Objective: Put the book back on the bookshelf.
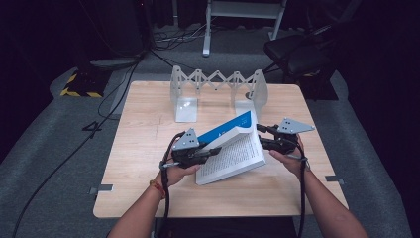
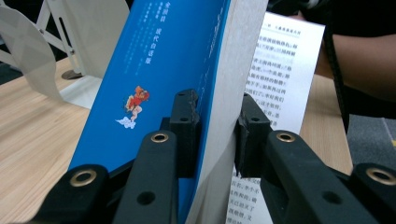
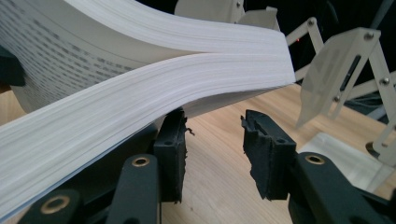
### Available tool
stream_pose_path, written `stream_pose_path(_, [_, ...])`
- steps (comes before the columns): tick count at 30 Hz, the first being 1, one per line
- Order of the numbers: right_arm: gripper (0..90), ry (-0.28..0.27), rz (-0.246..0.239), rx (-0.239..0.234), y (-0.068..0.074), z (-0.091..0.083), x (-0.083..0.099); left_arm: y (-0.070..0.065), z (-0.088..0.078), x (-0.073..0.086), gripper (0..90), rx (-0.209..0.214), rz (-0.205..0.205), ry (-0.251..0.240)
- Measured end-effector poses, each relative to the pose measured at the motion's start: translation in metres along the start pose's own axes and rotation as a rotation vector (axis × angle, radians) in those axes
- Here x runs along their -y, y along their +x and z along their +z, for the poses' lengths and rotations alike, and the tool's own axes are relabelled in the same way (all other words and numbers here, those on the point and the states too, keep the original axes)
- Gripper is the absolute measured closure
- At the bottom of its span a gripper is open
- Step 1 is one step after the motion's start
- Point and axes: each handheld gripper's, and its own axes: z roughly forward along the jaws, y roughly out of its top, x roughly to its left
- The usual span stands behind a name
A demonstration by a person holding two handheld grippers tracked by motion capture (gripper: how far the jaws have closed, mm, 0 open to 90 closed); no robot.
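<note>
Book point(image 1: 232, 151) — one thick paperback, blue cover point(image 2: 159, 74), printed pages open toward me, held tilted off the wooden table point(image 1: 143, 163) near its middle. My left gripper point(image 1: 203, 152) is clamped on the cover together with a slab of pages, one pad on the blue face, the other on the paper block. My right gripper point(image 1: 261, 136) sits at the far page edge with jaws apart and nothing between them — bare table shows in the gap, and the sagging pages point(image 3: 140, 93) hang just above and to one side of its pads point(image 3: 170, 149). Handling, as I judge it: moderately heavy for its size, floppy, not stiff; the block bends and fans under its own weight, and the glossy cover may slip. Best hold is close to the spine or across a full wad of leaves, never on a few sheets, which could tear. Beyond it, a white folding scissor rack point(image 1: 218, 87) stands at the table's far edge. Farther off lie grey carpet point(image 1: 44, 148), loose cables, a dark chair point(image 1: 297, 54) and a dim room.
</note>
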Motion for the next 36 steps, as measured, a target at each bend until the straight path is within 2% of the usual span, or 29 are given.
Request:
stream_pose_path(2, [59.5, -0.018, 0.001, -0.015, 0.004, -0.001, -0.004, -0.001, -0.005, 0.002, 73.5, -0.003, -0.006, -0.004])
stream_pose_path(5, [59.5, -0.031, -0.032, -0.024, 0.015, 0.000, -0.016, -0.006, -0.010, 0.006, 73.6, -0.013, 0.022, 0.018])
stream_pose_path(7, [59.5, -0.027, -0.052, -0.017, 0.022, 0.002, -0.024, -0.006, -0.016, 0.009, 73.2, -0.022, 0.014, 0.017])
stream_pose_path(11, [59.5, -0.024, -0.104, -0.032, 0.033, 0.007, -0.036, -0.006, -0.028, 0.012, 73.1, -0.047, 0.019, 0.014])
stream_pose_path(15, [59.4, -0.036, -0.122, -0.077, 0.048, 0.015, -0.046, -0.006, -0.037, 0.017, 71.8, -0.060, 0.012, 0.013])
stream_pose_path(17, [58.4, -0.024, -0.141, -0.090, 0.056, 0.020, -0.049, -0.006, -0.039, 0.021, 68.5, -0.047, 0.002, 0.024])
stream_pose_path(19, [57.5, -0.015, -0.140, -0.109, 0.062, 0.026, -0.050, -0.008, -0.036, 0.025, 62.4, -0.034, -0.015, 0.039])
stream_pose_path(23, [57.2, -0.025, -0.129, -0.134, 0.069, 0.032, -0.051, -0.012, -0.033, 0.027, 54.7, -0.057, -0.004, 0.043])
stream_pose_path(25, [57.3, -0.030, -0.131, -0.134, 0.070, 0.033, -0.051, -0.010, -0.033, 0.029, 55.8, -0.040, -0.015, 0.027])
stream_pose_path(27, [57.3, -0.033, -0.132, -0.154, 0.067, 0.031, -0.050, -0.008, -0.031, 0.028, 58.8, -0.023, -0.009, 0.023])
stream_pose_path(30, [57.3, -0.014, -0.165, -0.151, 0.062, 0.028, -0.051, -0.004, -0.023, 0.026, 61.0, 0.008, -0.018, 0.007])
stream_pose_path(32, [57.6, -0.014, -0.150, -0.139, 0.056, 0.027, -0.050, 0.000, -0.017, 0.025, 61.4, 0.026, -0.034, -0.010])
stream_pose_path(36, [59.1, -0.028, -0.124, -0.125, 0.047, 0.021, -0.047, 0.003, -0.005, 0.022, 61.5, 0.053, -0.039, -0.022])
